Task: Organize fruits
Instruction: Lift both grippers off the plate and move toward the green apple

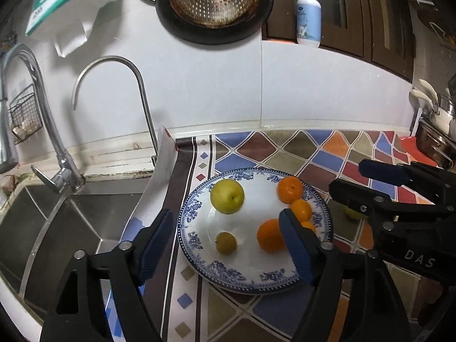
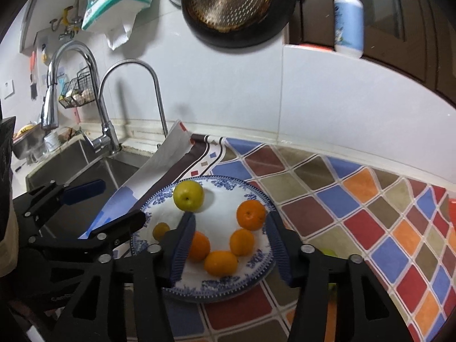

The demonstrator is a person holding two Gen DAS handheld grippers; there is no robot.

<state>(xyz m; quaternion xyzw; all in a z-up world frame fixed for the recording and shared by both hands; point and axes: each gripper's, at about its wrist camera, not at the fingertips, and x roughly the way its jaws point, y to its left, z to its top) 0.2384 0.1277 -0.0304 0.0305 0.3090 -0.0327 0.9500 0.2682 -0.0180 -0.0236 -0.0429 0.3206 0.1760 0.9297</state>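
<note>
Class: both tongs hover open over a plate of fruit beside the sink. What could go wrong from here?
1. The plate sits close to the counter edge by the sink; a push might slide it that way.
2. The oranges sit clustered, so the right tongs might knock neighbours and set them rolling.

A plate [image 2: 256, 270] sat on the patterned mat [image 2: 356, 213], right of the sink [image 2: 85, 165]. On it, an apple [image 2: 188, 195] lay behind four oranges [image 2: 221, 262].
</note>
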